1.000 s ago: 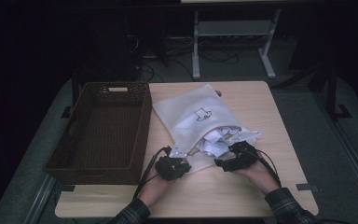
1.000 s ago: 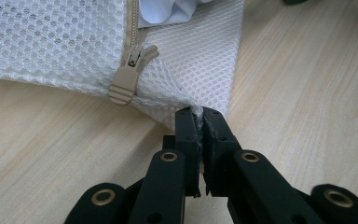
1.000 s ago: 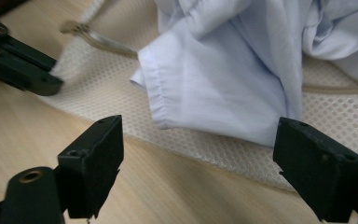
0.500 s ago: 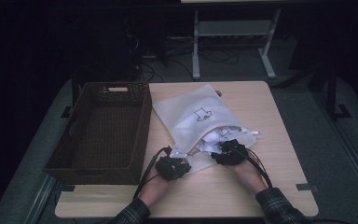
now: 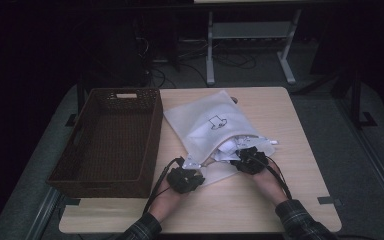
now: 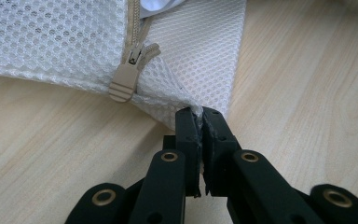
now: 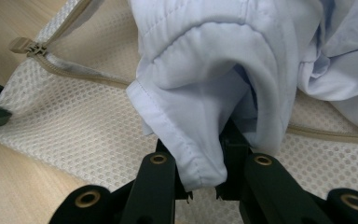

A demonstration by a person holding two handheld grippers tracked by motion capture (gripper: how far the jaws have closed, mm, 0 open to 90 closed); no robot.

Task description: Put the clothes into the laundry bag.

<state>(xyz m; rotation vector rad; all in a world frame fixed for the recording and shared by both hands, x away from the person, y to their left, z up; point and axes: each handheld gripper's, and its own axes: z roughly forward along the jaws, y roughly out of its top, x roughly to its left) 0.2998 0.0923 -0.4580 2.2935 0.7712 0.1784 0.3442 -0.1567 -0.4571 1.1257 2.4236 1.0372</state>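
High view: a white mesh bag is laid on the wooden table, just beside a brown wicker basket. The left gripper is set at the bag's near corner, the right gripper at its open mouth.

Left gripper view: the bag's corner is pinched between closed jaws; a beige zipper pull is seen nearby.

Right gripper view: jaws have just been closing and are clamped on a fold of pale blue garment lying on the mesh.
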